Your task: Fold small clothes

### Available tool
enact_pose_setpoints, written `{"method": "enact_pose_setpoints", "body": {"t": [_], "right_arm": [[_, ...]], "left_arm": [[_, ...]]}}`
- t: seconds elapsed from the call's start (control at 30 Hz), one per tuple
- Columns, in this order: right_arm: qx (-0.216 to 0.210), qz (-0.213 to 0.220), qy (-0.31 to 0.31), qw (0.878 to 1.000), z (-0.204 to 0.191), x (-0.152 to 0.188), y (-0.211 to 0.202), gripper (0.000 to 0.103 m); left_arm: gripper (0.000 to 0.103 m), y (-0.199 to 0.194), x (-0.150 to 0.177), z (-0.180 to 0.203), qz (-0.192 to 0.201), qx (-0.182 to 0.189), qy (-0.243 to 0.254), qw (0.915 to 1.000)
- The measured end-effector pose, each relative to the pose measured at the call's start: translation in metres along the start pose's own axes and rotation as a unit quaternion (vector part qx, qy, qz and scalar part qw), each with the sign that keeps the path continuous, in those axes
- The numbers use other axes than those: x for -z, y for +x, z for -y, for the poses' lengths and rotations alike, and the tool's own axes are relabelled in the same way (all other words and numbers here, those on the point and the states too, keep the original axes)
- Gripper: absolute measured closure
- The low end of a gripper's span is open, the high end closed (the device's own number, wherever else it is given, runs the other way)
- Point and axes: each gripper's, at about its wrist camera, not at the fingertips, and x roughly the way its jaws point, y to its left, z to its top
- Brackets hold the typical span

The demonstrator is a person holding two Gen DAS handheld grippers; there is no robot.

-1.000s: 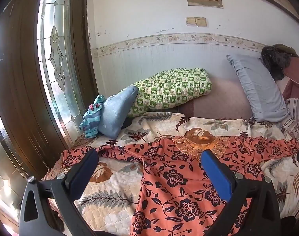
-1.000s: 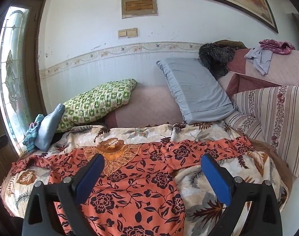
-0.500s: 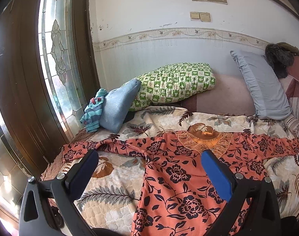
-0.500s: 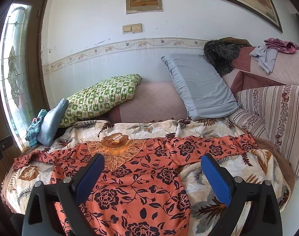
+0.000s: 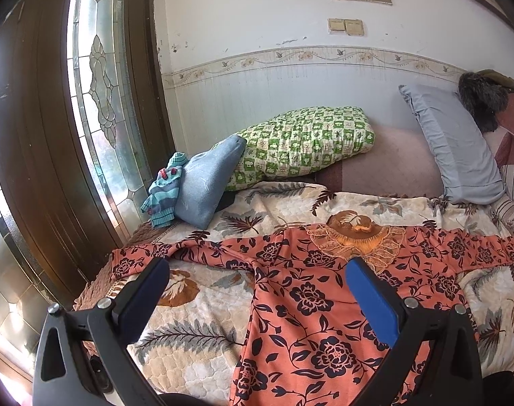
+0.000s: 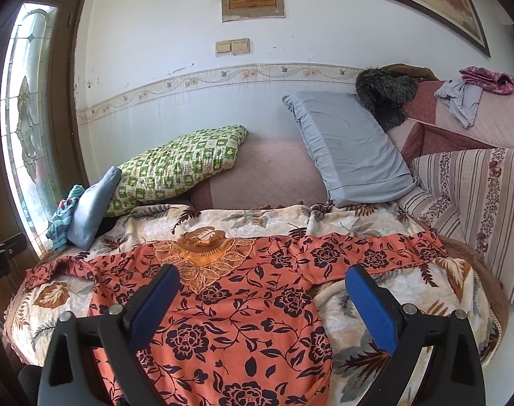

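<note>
Orange floral top [image 6: 229, 308] spread flat on leaf-print blanket [image 6: 375, 223], sleeves out; likely thin, limp, light, best pinched at sleeve cuffs; left gripper [image 5: 257, 291] and right gripper [image 6: 262, 296] both gaping, empty, above it

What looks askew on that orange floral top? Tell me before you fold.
The orange floral top lies flat on the blanket, but its sleeve near the door is bunched and kinked rather than straight. The other sleeve lies straight. Both claws hang open above.

Bright daylight enters the window [image 5: 97, 101]; sharp, edges fisheye-warped, dark.
</note>
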Motion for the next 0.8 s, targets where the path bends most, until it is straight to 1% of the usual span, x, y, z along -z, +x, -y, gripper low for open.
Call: {"method": "enact_pose_setpoints", "body": {"t": [0.53,0.8], "right_arm": [[-0.003,0.0,-0.016,1.0,-0.008,0.001,0.005,0.003],[-0.004,-0.008,-0.017,1.0,-0.008,0.004,0.012,0.003]], "left_arm": [[0.0,0.006,0.0,-0.006,-0.003,-0.006,-0.005,1.0],[0.0,0.015,0.001,-0.016,-0.007,-0.022,-0.012,0.9997]]}}
